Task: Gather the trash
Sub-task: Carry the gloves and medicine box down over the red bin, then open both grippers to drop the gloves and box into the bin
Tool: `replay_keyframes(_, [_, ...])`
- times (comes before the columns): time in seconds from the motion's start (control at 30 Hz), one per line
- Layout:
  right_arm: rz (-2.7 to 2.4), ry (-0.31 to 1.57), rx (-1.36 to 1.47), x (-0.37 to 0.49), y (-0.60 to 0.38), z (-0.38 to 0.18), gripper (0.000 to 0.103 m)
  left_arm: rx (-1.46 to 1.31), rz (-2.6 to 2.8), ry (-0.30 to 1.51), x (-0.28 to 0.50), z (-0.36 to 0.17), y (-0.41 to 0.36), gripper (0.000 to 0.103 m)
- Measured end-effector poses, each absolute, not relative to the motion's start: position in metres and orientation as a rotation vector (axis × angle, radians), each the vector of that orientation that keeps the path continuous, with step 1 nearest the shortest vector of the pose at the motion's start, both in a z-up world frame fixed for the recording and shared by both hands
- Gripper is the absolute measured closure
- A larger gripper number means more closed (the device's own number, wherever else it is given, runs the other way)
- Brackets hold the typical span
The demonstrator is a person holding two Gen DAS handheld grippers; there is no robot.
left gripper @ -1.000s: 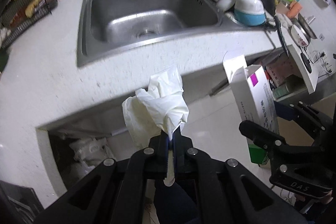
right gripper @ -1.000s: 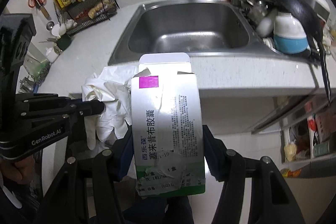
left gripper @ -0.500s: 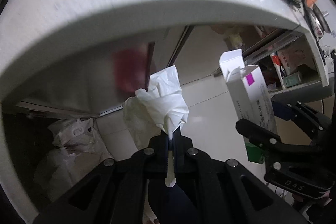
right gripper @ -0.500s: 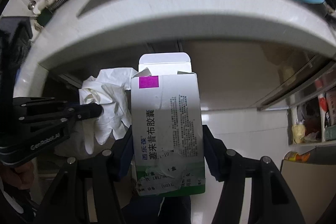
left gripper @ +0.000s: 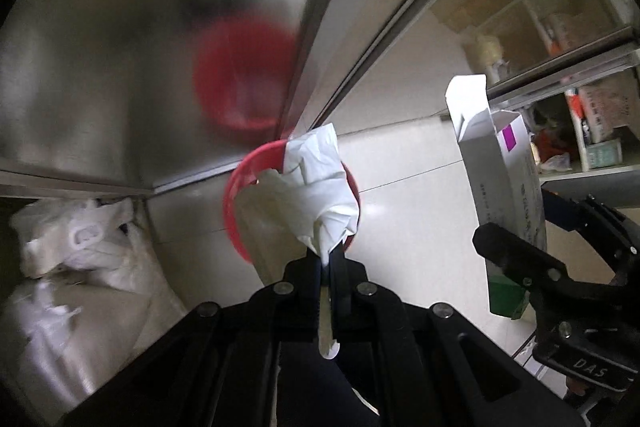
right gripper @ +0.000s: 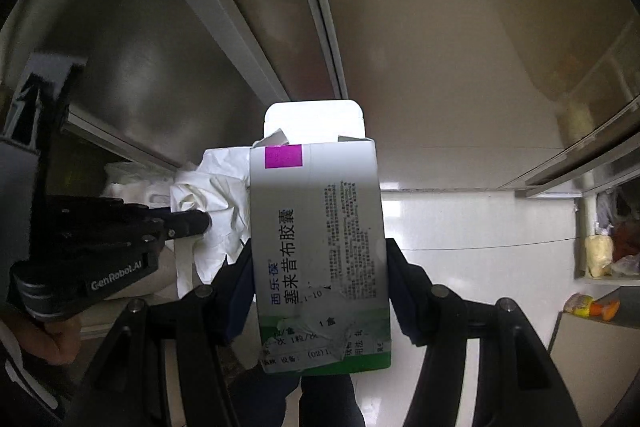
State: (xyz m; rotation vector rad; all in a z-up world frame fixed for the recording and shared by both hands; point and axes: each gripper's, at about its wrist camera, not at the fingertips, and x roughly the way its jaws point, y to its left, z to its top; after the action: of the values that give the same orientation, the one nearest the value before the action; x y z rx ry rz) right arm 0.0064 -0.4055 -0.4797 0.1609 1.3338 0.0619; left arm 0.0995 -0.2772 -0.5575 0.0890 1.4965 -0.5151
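Left gripper (left gripper: 327, 259) pinches a crumpled white glove (left gripper: 308, 195); right gripper (right gripper: 320, 287) clamps an opened medicine box (right gripper: 320, 247). Both items sit low by the cabinet doors (right gripper: 240, 39), glove directly over a red bin (left gripper: 234, 203) on the floor. Pickup looks done; neither piece dropped in yet.

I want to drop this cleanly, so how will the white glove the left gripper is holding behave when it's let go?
The white glove looks thin and floppy: it bunches in crumpled folds above the left gripper, pinched only by one corner. It is probably very light, so it may cling or drift rather than fall straight into the red bin behind it.
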Motion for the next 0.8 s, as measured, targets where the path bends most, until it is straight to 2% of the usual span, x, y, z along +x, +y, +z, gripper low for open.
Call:
replay_keyframes(0.2, [0.066, 1.358, 0.174, 0.006, -0.405, -0.554, 0.046, 0.102, -0.524, 1.536, 0.102, -0.633, -0.283, 0.101])
replay_keyframes(0.33, [0.057, 1.372, 0.180, 0.008, -0.413, -0.586, 0.046, 0.115, -0.530, 1.540, 0.103, -0.659, -0.288, 0.100])
replay_keyframes(0.4, [0.054, 1.381, 0.178, 0.008, -0.413, -0.599, 0.046, 0.133, -0.528, 1.536, 0.105, -0.667, -0.289, 0.091])
replay_keyframes(0.47, [0.044, 1.385, 0.175, 0.008, -0.415, -0.604, 0.046, 0.111, -0.517, 1.540, 0.109, -0.672, -0.289, 0.062])
replay_keyframes(0.63, [0.027, 1.383, 0.169, 0.016, -0.407, -0.601, 0.046, 0.089, -0.515, 1.556, 0.113, -0.671, -0.286, 0.049])
replay_keyframes(0.8, [0.015, 1.388, 0.167, 0.014, -0.401, -0.591, 0.046, 0.106, -0.511, 1.540, 0.110, -0.659, -0.279, 0.048])
